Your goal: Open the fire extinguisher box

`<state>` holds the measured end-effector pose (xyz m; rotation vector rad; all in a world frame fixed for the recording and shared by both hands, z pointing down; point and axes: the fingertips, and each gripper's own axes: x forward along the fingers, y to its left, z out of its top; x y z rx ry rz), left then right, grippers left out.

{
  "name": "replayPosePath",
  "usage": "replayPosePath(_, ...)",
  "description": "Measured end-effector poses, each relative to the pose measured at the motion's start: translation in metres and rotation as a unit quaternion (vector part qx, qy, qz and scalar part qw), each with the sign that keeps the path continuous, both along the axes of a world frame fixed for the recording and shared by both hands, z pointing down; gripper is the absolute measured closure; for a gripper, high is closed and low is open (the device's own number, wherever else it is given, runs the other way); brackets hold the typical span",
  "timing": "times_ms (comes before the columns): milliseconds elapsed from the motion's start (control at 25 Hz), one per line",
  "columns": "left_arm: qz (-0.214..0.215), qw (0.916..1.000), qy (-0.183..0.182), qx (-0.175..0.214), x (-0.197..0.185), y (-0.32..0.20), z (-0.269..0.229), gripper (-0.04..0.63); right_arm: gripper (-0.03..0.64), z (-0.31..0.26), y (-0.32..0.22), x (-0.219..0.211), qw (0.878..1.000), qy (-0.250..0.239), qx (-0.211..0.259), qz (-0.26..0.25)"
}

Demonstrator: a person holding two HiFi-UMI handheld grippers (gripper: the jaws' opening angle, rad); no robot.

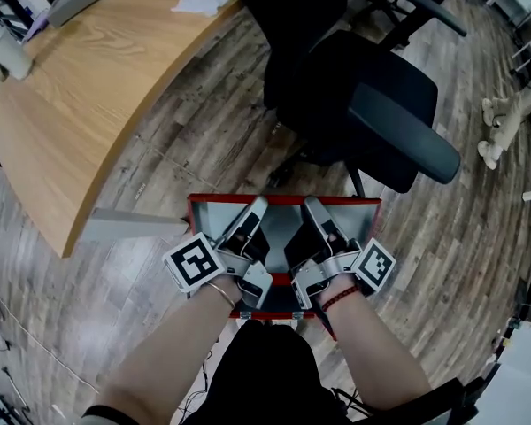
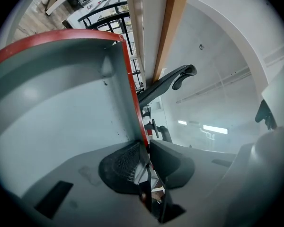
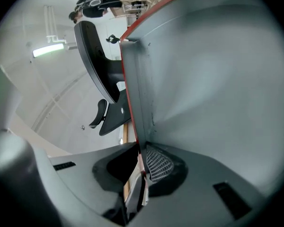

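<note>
The fire extinguisher box (image 1: 284, 198) sits on the wooden floor (image 1: 203, 122) right in front of me, red-framed, with the grey inner face of its lid (image 1: 283, 212) turned towards the head camera. I read that as the lid already swung off its seat, though I cannot tell how far it has travelled. My left hand-held gripper (image 1: 257, 204) is clenched on the lid's thin red-rimmed edge; in its own view that edge runs straight in between the pads of the left hand-held gripper (image 2: 146, 162), with the grey panel (image 2: 61, 93) spreading away on one side. The right hand-held gripper (image 1: 311, 204) mirrors it, nipping the same lid's edge (image 3: 132, 103) between its pads (image 3: 156, 164). So I judge the opening swing is in hand. Next I need an even two-handed lift along the hinge arc, keeping both grips square so the thin edge does not slip out. Beyond the box stands a black office chair (image 1: 372, 104), well apart, and the curved wooden table (image 1: 88, 87) lies off to the left.
</note>
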<state>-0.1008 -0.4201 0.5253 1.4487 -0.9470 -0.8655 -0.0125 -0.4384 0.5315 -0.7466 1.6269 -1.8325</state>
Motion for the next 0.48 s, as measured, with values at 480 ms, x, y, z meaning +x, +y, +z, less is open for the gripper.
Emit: replayPosePath(480, -0.017, 0.9997, -0.017, 0.010, -0.004, 0.004, 0.006, 0.531, 0.500, 0.001, 0.015, 0.020, 0.995, 0.087, 0.040, -0.014)
